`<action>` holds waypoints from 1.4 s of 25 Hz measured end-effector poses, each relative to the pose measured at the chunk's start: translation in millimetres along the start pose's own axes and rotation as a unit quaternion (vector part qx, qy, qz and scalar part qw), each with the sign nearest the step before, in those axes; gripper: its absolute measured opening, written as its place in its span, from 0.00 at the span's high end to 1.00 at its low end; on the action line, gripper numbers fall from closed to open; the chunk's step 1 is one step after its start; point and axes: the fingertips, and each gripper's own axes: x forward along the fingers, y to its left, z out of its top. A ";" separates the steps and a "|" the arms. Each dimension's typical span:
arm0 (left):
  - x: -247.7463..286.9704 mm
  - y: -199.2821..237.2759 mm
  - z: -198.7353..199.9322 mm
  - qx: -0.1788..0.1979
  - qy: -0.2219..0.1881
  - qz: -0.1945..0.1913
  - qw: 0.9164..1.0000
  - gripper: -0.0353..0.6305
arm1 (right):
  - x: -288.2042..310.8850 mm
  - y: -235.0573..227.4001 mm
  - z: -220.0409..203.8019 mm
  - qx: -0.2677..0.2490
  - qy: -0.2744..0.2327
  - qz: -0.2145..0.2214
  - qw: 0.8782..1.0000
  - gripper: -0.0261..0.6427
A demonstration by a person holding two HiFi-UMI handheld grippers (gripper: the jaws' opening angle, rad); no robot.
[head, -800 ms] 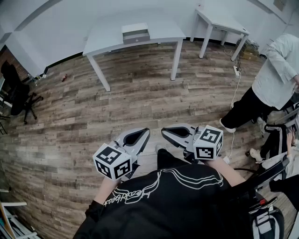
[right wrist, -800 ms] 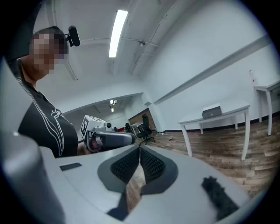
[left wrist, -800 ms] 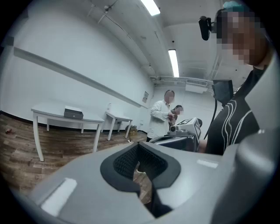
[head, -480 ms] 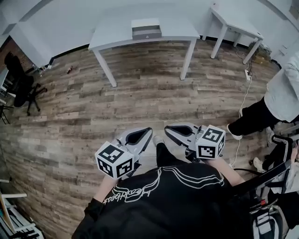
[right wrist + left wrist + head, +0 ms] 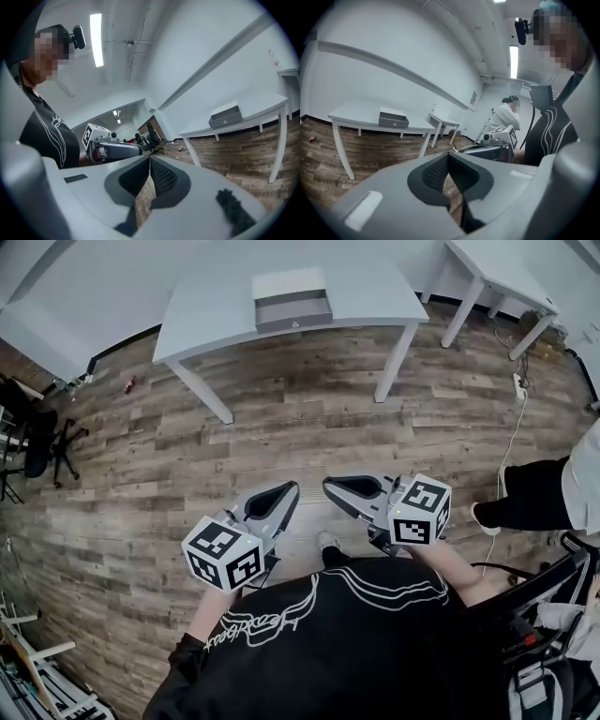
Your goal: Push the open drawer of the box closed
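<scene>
Lower centre-left, the left gripper point(image 5: 281, 498) is pinched together on nothing, the box point(image 5: 289, 284) with its open drawer point(image 5: 293, 313) sits far off on the table point(image 5: 375, 289) at upper centre, and the right gripper point(image 5: 342, 491), likewise closed and empty, should probably meet the drawer front squarely.

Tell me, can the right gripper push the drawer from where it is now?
Probably not yet. The right gripper is held close to the person's body, and the drawer sits on the white table far across the wood floor. Nothing blocks the way, so walking closer should do.
</scene>
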 end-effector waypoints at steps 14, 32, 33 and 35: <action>66.9 130.1 75.1 -0.009 -0.003 -0.002 1.000 0.94 | 76.5 -123.3 83.1 -0.057 -0.005 -0.031 0.998 0.94; 179.4 328.6 168.2 -0.013 0.053 -0.091 0.994 0.94 | 181.8 -340.6 145.7 -0.038 0.015 -0.212 0.977 0.94; 182.8 336.4 169.4 -0.015 0.056 -0.093 0.994 0.94 | 185.8 -350.4 144.2 -0.038 0.022 -0.217 0.975 0.94; 187.6 350.2 171.5 -0.021 0.063 -0.095 0.993 0.94 | 192.9 -368.2 142.3 -0.040 0.033 -0.230 0.972 0.94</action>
